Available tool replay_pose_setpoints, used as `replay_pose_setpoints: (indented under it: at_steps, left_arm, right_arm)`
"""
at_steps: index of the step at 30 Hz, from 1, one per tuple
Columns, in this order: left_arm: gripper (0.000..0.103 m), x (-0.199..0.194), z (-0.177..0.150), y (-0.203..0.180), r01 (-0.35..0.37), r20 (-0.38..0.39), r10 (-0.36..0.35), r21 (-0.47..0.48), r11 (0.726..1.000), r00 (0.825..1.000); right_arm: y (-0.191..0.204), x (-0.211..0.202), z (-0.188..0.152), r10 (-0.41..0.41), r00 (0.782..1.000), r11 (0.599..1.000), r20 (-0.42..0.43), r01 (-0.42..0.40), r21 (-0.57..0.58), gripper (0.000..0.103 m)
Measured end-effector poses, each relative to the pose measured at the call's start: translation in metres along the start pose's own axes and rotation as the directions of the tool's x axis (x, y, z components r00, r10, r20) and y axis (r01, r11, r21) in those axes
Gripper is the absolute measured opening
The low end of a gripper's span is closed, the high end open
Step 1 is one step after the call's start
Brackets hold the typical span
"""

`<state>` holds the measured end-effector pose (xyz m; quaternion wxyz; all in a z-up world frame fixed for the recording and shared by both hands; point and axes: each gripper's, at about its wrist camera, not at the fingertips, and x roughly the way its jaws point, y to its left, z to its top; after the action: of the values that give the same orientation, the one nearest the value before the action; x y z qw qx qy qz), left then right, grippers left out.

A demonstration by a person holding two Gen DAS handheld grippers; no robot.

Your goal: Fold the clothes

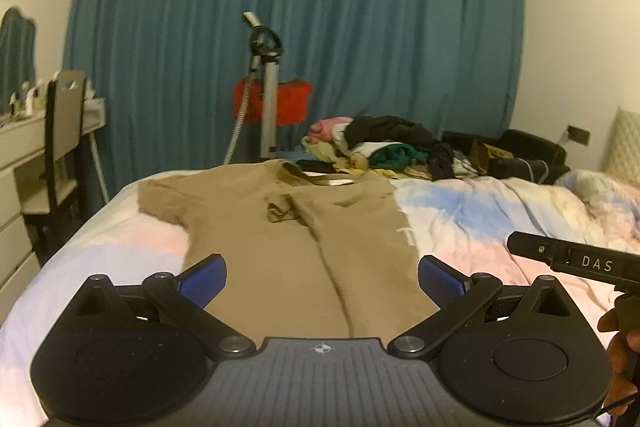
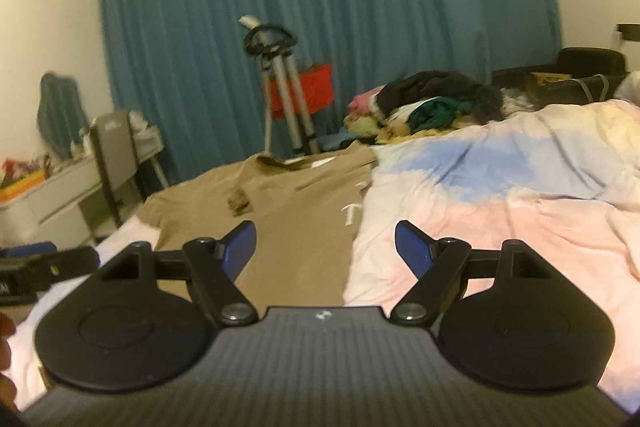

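Note:
A tan T-shirt (image 1: pixel 280 239) lies on the bed, its right side folded in over the middle, the left sleeve spread out. It also shows in the right wrist view (image 2: pixel 296 219). My left gripper (image 1: pixel 322 281) is open and empty above the shirt's near hem. My right gripper (image 2: pixel 325 251) is open and empty above the shirt's right edge; its body shows at the right in the left wrist view (image 1: pixel 576 259). A heap of unfolded clothes (image 1: pixel 384 147) lies at the far side of the bed, also in the right wrist view (image 2: pixel 424 107).
The bed has a pastel pink and blue duvet (image 1: pixel 480 223). A tripod (image 1: pixel 268 99) and a red box (image 1: pixel 288 103) stand before a teal curtain (image 1: pixel 320 7). A chair (image 1: pixel 60 131) and a white desk (image 1: pixel 24 143) are at the left. A dark bag (image 1: pixel 516 155) sits at the back right.

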<state>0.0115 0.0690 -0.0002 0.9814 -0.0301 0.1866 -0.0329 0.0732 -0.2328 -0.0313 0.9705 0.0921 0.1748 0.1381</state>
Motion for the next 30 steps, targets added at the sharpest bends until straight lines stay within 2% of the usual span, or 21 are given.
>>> replay_pose_setpoints:
  at_steps: [3,6,10,13,16,20,23,25,26,28,30]
  left_arm:
    - [0.103,0.005,0.002,0.022,-0.026,-0.039,0.024,-0.047,0.999,0.999]
    - [0.103,0.009,0.004,0.047,-0.044,-0.067,0.037,-0.102,0.994,0.997]
    - [0.103,0.012,0.003,0.086,-0.063,-0.061,0.052,-0.198,0.978,0.997]
    - [0.103,0.021,-0.003,0.117,-0.106,-0.076,0.086,-0.322,0.941,0.993]
    - [0.103,0.036,-0.013,0.14,-0.091,-0.088,0.057,-0.449,0.889,0.994]
    - [0.103,0.054,-0.025,0.157,-0.108,-0.084,0.077,-0.497,0.861,0.994]
    - [0.103,0.067,-0.032,0.167,-0.115,-0.087,0.08,-0.537,0.836,0.993]
    - [0.103,0.076,-0.036,0.172,-0.118,-0.091,0.08,-0.56,0.82,0.993]
    - [0.103,0.081,-0.038,0.172,-0.127,-0.095,0.089,-0.557,0.821,0.992]
    - [0.103,0.091,-0.041,0.171,-0.14,-0.103,0.099,-0.551,0.823,0.99]
    - [0.103,0.096,-0.042,0.17,-0.127,-0.104,0.083,-0.552,0.824,0.991]
  right_arm:
    - [0.02,0.034,0.014,0.041,0.996,0.996,-0.074,-0.047,-0.07,0.079]
    - [0.057,0.093,0.023,0.1,0.985,0.973,-0.143,-0.127,-0.191,0.078]
    - [0.108,0.185,0.027,0.174,0.95,0.948,-0.259,-0.232,-0.216,0.077]
    - [0.155,0.251,0.025,0.214,0.932,0.928,-0.292,-0.288,-0.238,0.077]
    - [0.209,0.311,0.016,0.255,0.917,0.888,-0.308,-0.348,-0.3,0.077]
    - [0.27,0.375,0.001,0.32,0.882,0.846,-0.347,-0.431,-0.315,0.077]
    - [0.302,0.413,-0.009,0.303,0.889,0.831,-0.344,-0.423,-0.361,0.077]
    - [0.314,0.435,-0.013,0.28,0.903,0.839,-0.327,-0.395,-0.374,0.076]
    - [0.315,0.442,-0.013,0.269,0.909,0.851,-0.318,-0.379,-0.363,0.075]
    - [0.315,0.453,-0.011,0.248,0.923,0.877,-0.295,-0.344,-0.337,0.06]
    - [0.309,0.455,-0.006,0.218,0.936,0.898,-0.276,-0.303,-0.319,0.014]
